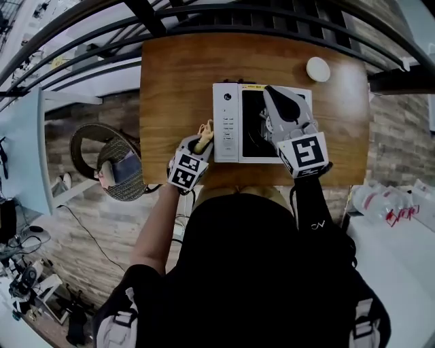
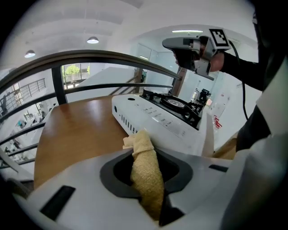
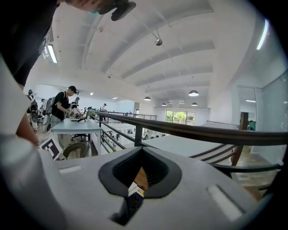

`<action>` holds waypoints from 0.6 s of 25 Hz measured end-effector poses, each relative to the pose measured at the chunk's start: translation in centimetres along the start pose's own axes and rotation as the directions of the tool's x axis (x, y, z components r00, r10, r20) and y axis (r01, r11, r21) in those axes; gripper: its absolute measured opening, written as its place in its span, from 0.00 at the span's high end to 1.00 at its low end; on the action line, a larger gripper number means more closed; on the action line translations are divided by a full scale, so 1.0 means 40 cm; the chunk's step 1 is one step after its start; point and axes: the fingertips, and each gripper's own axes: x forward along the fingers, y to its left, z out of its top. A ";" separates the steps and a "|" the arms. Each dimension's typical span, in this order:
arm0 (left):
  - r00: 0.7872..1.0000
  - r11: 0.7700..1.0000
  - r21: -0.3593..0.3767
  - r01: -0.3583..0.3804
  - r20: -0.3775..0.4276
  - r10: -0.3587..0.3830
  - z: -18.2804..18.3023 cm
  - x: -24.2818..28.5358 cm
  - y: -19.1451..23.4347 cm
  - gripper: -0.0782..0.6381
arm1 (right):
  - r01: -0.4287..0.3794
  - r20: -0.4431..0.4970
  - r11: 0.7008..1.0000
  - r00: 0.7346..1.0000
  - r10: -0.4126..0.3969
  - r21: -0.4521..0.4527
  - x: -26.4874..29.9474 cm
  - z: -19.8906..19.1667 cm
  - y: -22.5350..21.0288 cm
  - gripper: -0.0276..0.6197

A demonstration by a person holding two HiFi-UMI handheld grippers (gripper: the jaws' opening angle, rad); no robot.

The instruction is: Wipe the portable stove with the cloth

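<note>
The white portable stove (image 1: 228,122) with its black burner well (image 1: 253,126) sits mid-table on the wooden table (image 1: 177,81). My left gripper (image 1: 204,134) is just off the stove's left front corner, shut on a rolled yellow cloth (image 1: 202,142). In the left gripper view the cloth (image 2: 148,179) sticks up between the jaws of the left gripper (image 2: 145,155), with the stove (image 2: 153,119) just ahead. My right gripper (image 1: 270,92) hovers over the burner, jaws shut with nothing held; it also shows raised above the stove as the right gripper (image 2: 173,44). The right gripper (image 3: 140,173) looks out over the railing.
A small white round object (image 1: 318,68) lies at the table's back right. A dark metal railing (image 1: 224,17) runs behind the table. A round chair (image 1: 109,160) stands on the floor to the left, and a white table with bottles (image 1: 394,204) is at the right.
</note>
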 end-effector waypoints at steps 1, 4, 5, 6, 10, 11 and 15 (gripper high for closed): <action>1.000 1.000 -0.014 0.008 -0.006 -0.008 -0.021 -0.012 -0.019 0.78 | -0.009 0.000 1.000 1.000 0.009 -0.005 0.005 0.003 0.007 0.96; 0.999 0.998 -0.045 0.035 -0.024 -0.036 -0.072 -0.043 -0.073 0.78 | -0.021 0.003 1.000 1.000 0.021 -0.007 0.014 0.007 0.014 0.96; 0.998 0.997 -0.057 0.051 -0.025 -0.052 -0.085 -0.051 -0.086 0.79 | -0.022 0.005 1.000 1.000 0.022 -0.005 0.021 0.007 0.013 0.96; 0.997 0.995 -0.065 0.069 -0.027 -0.071 -0.098 -0.057 -0.098 0.79 | -0.023 0.007 1.000 1.000 0.023 -0.004 0.028 0.007 0.013 0.96; 0.993 0.994 -0.021 0.104 -0.063 -0.105 -0.143 -0.063 -0.137 0.79 | -0.024 0.008 1.000 1.000 0.024 0.000 0.044 0.005 0.018 0.96; 0.994 0.996 -0.019 0.091 -0.066 -0.092 -0.148 -0.063 -0.132 0.79 | -0.026 0.009 1.000 1.000 0.026 -0.003 0.044 0.007 0.022 0.96; 0.999 0.998 -0.054 -0.038 -0.031 0.036 -0.107 -0.069 -0.023 0.79 | -0.012 0.013 1.000 1.000 0.012 -0.015 0.034 0.017 0.016 0.96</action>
